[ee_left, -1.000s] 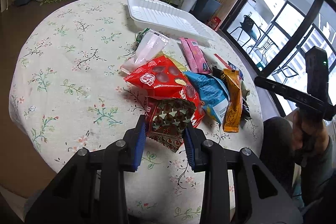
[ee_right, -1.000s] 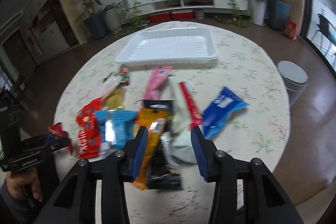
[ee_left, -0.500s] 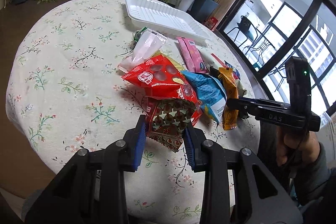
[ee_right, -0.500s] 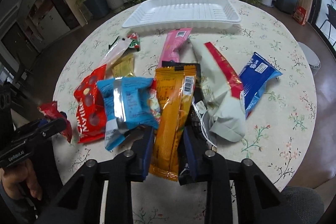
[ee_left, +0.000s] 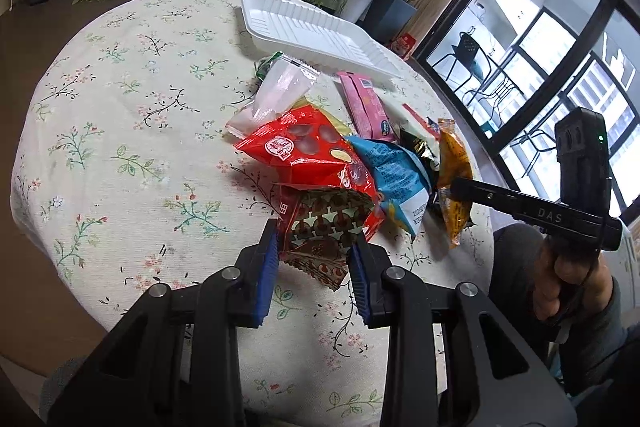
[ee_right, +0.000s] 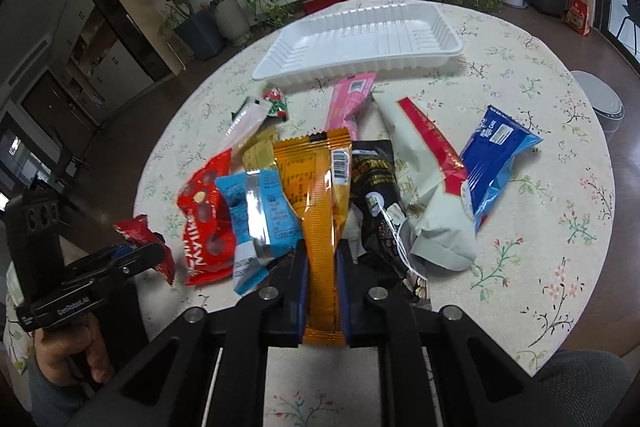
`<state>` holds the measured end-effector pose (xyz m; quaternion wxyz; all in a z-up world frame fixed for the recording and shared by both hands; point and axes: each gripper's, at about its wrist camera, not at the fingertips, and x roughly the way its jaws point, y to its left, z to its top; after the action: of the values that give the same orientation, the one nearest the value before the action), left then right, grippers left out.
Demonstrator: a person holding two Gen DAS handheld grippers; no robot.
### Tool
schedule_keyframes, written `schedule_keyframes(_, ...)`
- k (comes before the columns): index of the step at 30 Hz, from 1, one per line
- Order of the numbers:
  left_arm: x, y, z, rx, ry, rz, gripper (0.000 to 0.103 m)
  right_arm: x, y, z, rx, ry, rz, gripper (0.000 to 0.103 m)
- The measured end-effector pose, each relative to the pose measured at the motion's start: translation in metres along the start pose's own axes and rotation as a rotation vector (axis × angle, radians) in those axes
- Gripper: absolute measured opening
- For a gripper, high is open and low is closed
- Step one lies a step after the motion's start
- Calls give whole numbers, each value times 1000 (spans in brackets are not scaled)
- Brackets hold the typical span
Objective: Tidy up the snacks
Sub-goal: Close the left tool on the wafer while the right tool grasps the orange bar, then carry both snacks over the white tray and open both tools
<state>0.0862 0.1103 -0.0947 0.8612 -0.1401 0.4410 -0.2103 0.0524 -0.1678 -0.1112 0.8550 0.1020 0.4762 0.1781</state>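
Both grippers pinching snack packets, white tray (ee_right: 360, 39) not yet filled

Lifting the orange packet (ee_right: 320, 211) could drag the blue packet (ee_right: 260, 215) and black packet (ee_right: 372, 187) overlapping it off the floral tablecloth (ee_right: 540, 227), or the slick foil may slip. The right gripper (ee_right: 322, 267) has just been closing and now pinches the orange packet's near end; the left gripper (ee_left: 314, 263), nearly closed, clamps a red-brown patterned packet (ee_left: 324, 231) beside the pile
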Motion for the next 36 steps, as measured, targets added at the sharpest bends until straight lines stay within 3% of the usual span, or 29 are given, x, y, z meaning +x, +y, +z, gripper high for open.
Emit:
schedule_keyframes(5,-11,5,3,-30,-20,-38,30,-24,-6,9,32,-53,56,14)
schedule_keyframes(9,-23,12,18,-49,-40,-55,30,-34,-27,26,62,-95,46,14)
schedule_keyframes(17,-33,15,93,27,-92,1,30,-46,-99,76,189,-200,-34,14)
schedule_keyframes(22,-27,26,161,60,-127,52,30,-46,-141,117,248,-259,-84,14)
schedule_keyframes(25,-19,34,209,79,-141,114,30,-49,-166,151,268,-296,-109,14)
schedule_keyframes(28,1,35,251,78,-115,116,30,-43,-174,185,231,-297,-125,14)
schedule_keyframes(36,89,-5,317,120,-44,91,30,25,-130,251,97,-214,-12,14)
